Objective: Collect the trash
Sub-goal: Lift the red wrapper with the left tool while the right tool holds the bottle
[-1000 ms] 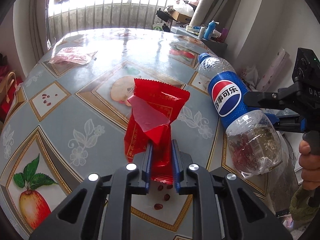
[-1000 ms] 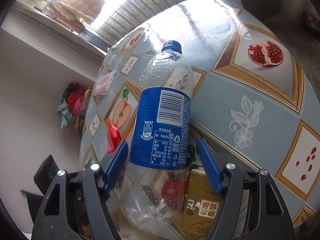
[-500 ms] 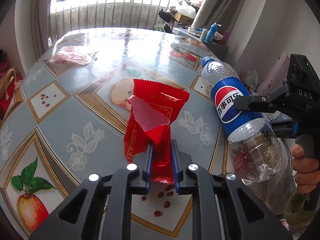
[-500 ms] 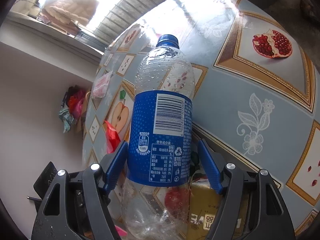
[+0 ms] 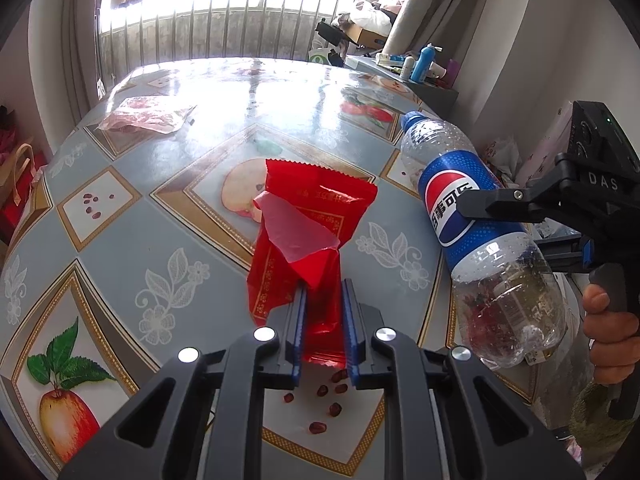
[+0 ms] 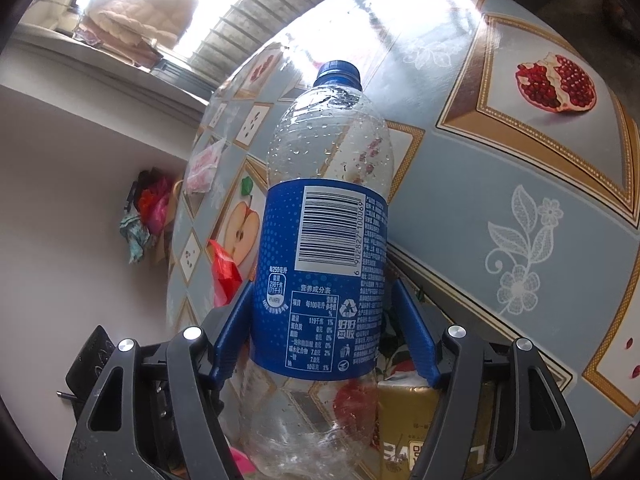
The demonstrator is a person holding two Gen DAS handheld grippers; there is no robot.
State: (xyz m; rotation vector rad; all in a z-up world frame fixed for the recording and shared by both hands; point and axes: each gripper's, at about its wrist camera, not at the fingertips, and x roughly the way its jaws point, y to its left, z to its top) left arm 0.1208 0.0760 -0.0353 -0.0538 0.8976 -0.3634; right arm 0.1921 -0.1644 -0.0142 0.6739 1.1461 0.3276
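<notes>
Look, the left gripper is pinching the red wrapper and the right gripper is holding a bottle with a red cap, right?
Almost. The cap is blue, not red, as the right wrist view shows. The rest holds: the left gripper pinches the red wrapper, and the right gripper holds the bottle.

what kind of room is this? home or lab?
Most likely a lived-in home, a dining spot by a barred window. Clues: a round table under a fruit-print cover, laundry or bedding hung at the window, and a cluttered side shelf with toiletry bottles.
</notes>
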